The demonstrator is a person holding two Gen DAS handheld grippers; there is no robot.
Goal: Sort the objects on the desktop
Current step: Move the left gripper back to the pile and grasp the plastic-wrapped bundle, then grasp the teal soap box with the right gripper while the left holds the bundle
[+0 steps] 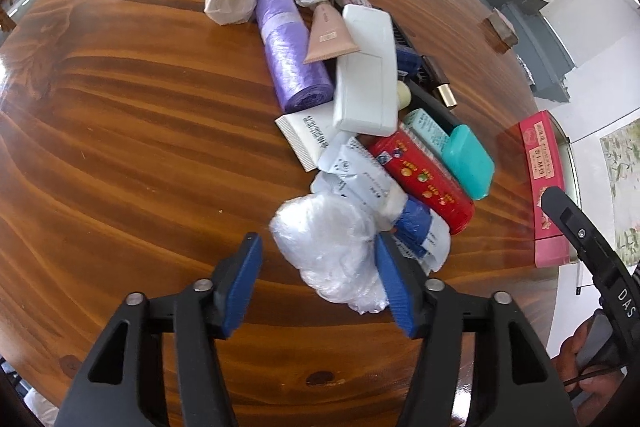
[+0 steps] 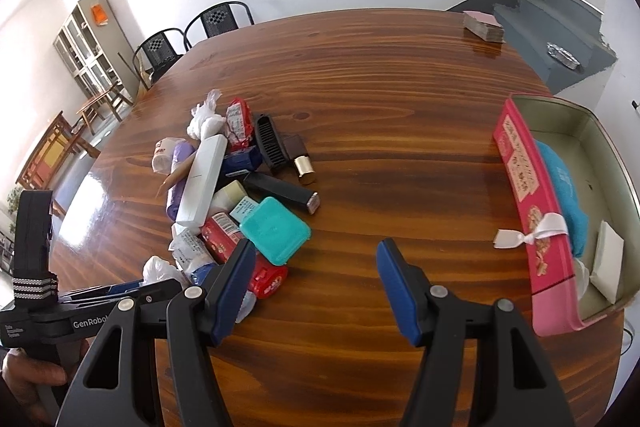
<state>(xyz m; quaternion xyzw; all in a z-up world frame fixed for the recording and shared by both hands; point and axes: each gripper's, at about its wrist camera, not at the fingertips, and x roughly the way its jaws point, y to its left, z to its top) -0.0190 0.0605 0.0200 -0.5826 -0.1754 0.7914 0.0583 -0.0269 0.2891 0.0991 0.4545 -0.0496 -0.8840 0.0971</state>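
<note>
Hovering low, the left tongs (image 1: 318, 281) gape wide around the crumpled clear plastic bag (image 1: 332, 247) at lower centre of the worktop (image 1: 120, 131), gripping nothing. That flimsy film could slip out or drag the blue-white packet (image 1: 416, 231) touching it. Right tongs (image 2: 316, 285) hang wide and empty, pink tin (image 2: 532, 203) at right.

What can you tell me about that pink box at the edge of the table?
The pink box is a long, shallow, open tin with printed pink outer walls and a dull metallic inside. It sits flat near the wooden table edge, apart from the pile. A white ribbon hangs over its near wall. Inside lie a blue cloth and a white packet. Neither hand-held gripper touches it.
</note>
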